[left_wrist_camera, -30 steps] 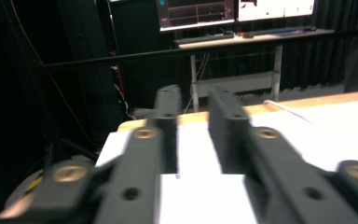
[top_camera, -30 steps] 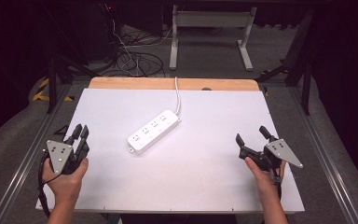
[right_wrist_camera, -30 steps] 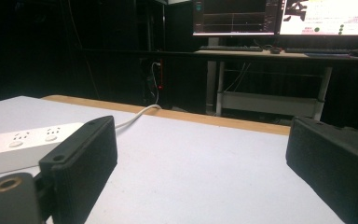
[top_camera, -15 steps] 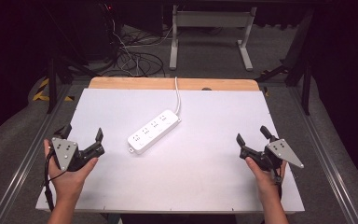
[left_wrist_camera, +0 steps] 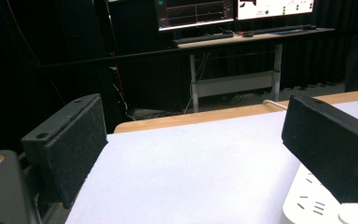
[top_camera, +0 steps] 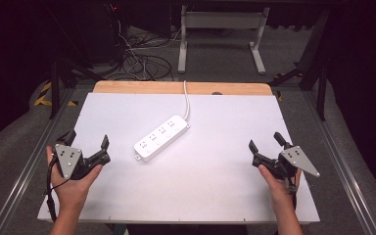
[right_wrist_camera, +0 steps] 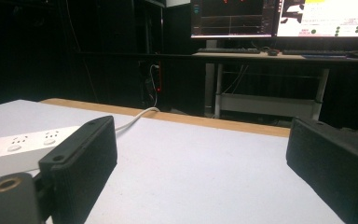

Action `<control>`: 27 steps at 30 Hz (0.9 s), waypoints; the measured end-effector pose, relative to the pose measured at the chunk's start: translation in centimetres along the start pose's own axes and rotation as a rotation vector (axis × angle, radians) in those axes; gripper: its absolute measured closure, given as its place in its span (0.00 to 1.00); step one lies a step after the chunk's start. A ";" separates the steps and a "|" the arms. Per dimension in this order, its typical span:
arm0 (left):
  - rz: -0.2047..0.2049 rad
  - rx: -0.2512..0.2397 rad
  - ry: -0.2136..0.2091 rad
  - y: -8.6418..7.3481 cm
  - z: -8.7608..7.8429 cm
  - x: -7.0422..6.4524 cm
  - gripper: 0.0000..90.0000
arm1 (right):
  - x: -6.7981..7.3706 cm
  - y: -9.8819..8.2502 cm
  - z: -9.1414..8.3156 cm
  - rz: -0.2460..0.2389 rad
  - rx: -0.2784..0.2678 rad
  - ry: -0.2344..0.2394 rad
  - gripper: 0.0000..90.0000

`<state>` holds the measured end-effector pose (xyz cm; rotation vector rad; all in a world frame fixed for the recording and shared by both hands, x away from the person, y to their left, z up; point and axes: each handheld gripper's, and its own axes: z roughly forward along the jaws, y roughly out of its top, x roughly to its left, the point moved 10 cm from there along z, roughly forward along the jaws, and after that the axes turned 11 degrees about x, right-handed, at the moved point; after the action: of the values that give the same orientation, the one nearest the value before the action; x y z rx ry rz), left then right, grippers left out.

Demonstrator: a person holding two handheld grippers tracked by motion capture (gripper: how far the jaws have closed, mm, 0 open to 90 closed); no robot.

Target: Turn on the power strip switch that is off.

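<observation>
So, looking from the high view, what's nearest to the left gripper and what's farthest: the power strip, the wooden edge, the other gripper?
1. Power strip, just right of the left gripper.
2. Wooden edge, along the table's far side.
3. Right gripper, across the table.

A white power strip (top_camera: 161, 138) with a row of sockets on top lies flat and slantwise near the middle of the table (top_camera: 215, 196), its white cord (top_camera: 187, 100) running to the far edge.

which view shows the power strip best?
High view: the whole power strip with its cord, lying on the table. Left gripper view catches one end behind a jaw; right gripper view shows part of it at the left edge.
</observation>
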<state>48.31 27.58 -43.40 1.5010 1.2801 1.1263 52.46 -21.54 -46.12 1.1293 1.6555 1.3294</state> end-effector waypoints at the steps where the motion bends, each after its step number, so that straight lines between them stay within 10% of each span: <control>1: 0.000 0.000 0.000 0.0 0.0 0.0 0.08 | 0.0 0.0 0.0 -0.002 -0.001 0.001 0.10; 27: 0.006 0.004 -0.012 -0.2 0.0 0.0 0.11 | 0.0 0.2 -0.2 0.002 -0.007 0.002 0.10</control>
<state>48.25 27.64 -43.58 1.5134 1.2716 1.1172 52.31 -21.58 -45.93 1.1265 1.6502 1.3371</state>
